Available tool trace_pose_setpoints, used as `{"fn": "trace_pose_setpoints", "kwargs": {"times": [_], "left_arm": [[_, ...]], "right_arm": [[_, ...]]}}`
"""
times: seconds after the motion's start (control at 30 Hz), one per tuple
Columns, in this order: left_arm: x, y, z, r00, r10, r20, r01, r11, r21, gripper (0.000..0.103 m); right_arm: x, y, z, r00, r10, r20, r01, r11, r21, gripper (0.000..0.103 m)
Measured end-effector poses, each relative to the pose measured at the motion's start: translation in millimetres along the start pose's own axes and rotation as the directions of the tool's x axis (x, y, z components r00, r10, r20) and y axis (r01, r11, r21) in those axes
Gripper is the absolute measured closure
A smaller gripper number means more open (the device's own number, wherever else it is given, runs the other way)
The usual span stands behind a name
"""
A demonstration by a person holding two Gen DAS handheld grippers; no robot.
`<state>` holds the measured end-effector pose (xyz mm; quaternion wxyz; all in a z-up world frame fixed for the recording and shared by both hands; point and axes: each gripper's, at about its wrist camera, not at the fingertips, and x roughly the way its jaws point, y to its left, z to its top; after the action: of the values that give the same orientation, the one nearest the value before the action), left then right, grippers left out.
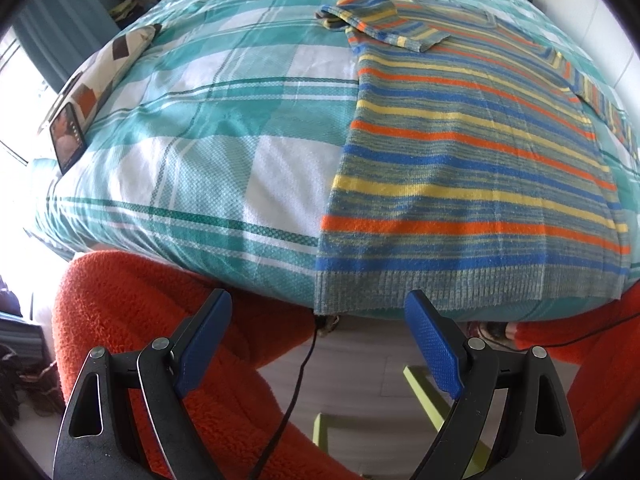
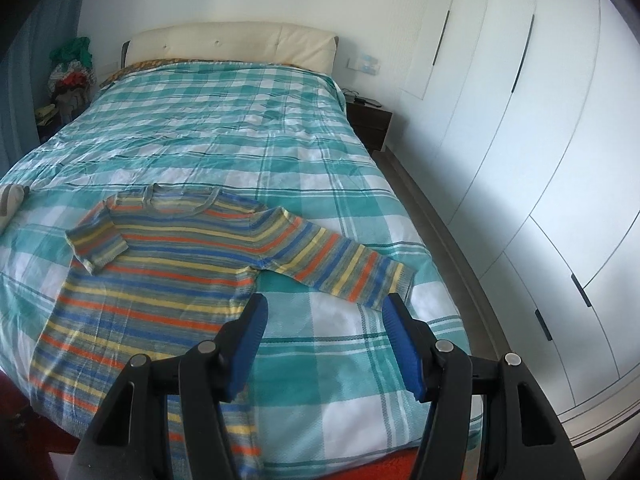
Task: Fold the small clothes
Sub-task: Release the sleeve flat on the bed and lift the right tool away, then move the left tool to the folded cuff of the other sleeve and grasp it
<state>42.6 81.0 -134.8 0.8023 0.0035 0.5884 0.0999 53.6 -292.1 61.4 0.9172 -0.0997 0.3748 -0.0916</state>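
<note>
A small striped sweater [image 1: 472,168] in blue, orange, yellow and grey lies flat on the checked bedspread [image 1: 224,128], its hem at the bed's near edge. Its left sleeve [image 1: 384,20] is folded across the chest. Its right sleeve [image 2: 344,260] stretches out flat to the right. My left gripper [image 1: 318,344] hangs open below the bed's edge, just in front of the hem, nothing between its blue pads. My right gripper [image 2: 324,340] is open above the bedspread, just short of the outstretched sleeve's cuff [image 2: 394,284], holding nothing.
A phone [image 1: 68,136] leans on a patterned cushion [image 1: 116,64] at the bed's left edge. Orange fleece-clad legs [image 1: 132,320] and a black cable [image 1: 296,384] are below the left gripper. White wardrobe doors [image 2: 520,140] line the right wall, with a dark nightstand [image 2: 368,120] beside the headboard [image 2: 232,44].
</note>
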Motion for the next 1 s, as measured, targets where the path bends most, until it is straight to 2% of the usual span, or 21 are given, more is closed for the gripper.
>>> {"fn": "trace_pose_setpoints", "kwargs": {"times": [0.4, 0.5, 0.6, 0.7, 0.83, 0.93, 1.0], "left_arm": [[1, 1, 0, 1.000, 0.006, -0.013, -0.005, 1.000, 0.023, 0.013], [-13, 7, 9, 1.000, -0.014, 0.014, 0.014, 1.000, 0.020, 0.013], [-37, 14, 29, 0.996, -0.051, 0.067, 0.050, 0.999, 0.006, 0.013], [-65, 13, 57, 0.985, -0.110, 0.135, 0.110, 0.994, 0.010, 0.013], [-99, -10, 91, 0.952, -0.220, 0.215, 0.205, 0.975, 0.088, 0.011], [-102, -35, 104, 0.935, -0.270, 0.228, 0.238, 0.958, 0.161, 0.010], [-94, -48, 111, 0.937, -0.278, 0.211, 0.235, 0.950, 0.206, 0.010]], "right_arm": [[6, 7, -6, 1.000, 0.008, -0.016, -0.008, 1.000, -0.007, 0.041], [18, 19, -23, 0.996, 0.072, -0.046, -0.072, 0.997, -0.003, 0.041], [34, 41, -48, 0.978, 0.178, -0.105, -0.180, 0.984, -0.003, 0.041], [57, 67, -80, 0.951, 0.248, -0.184, -0.256, 0.967, -0.019, 0.041], [76, 93, -105, 0.920, 0.278, -0.275, -0.303, 0.952, -0.052, 0.041], [74, 99, -112, 0.918, 0.281, -0.279, -0.313, 0.947, -0.077, 0.041], [73, 101, -113, 0.920, 0.276, -0.277, -0.313, 0.945, -0.098, 0.041]]}}
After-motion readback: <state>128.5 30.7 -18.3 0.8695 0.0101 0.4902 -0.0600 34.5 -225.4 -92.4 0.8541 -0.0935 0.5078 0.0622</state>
